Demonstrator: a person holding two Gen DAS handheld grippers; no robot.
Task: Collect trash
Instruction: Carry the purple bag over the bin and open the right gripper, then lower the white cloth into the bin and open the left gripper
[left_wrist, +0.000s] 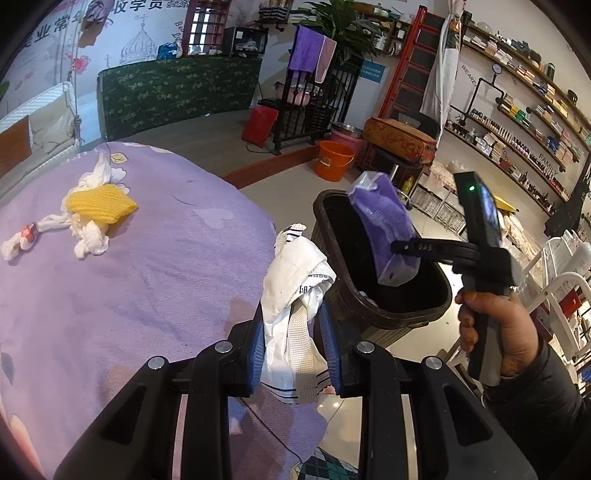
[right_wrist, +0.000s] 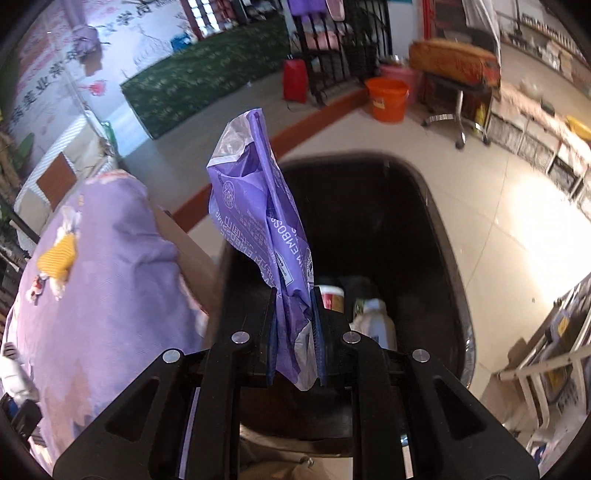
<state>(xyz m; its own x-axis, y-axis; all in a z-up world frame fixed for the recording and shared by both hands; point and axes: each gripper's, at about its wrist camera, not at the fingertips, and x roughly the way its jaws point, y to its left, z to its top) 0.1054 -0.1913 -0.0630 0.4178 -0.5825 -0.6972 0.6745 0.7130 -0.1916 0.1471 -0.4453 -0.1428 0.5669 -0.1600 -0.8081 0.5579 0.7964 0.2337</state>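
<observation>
Right wrist: purple wrapper between hand-held gripper fingers

– What's along that right wall?

– Curved shelves packed with books and bottles, with a red ladder leaning near a big plant.

– And the floor?

– Pale glossy tiles catching the light. An orange bucket stands by a black iron rack hung with purple towels.

– Behind it?

– A green patterned counter under a painted mural wall.
</observation>
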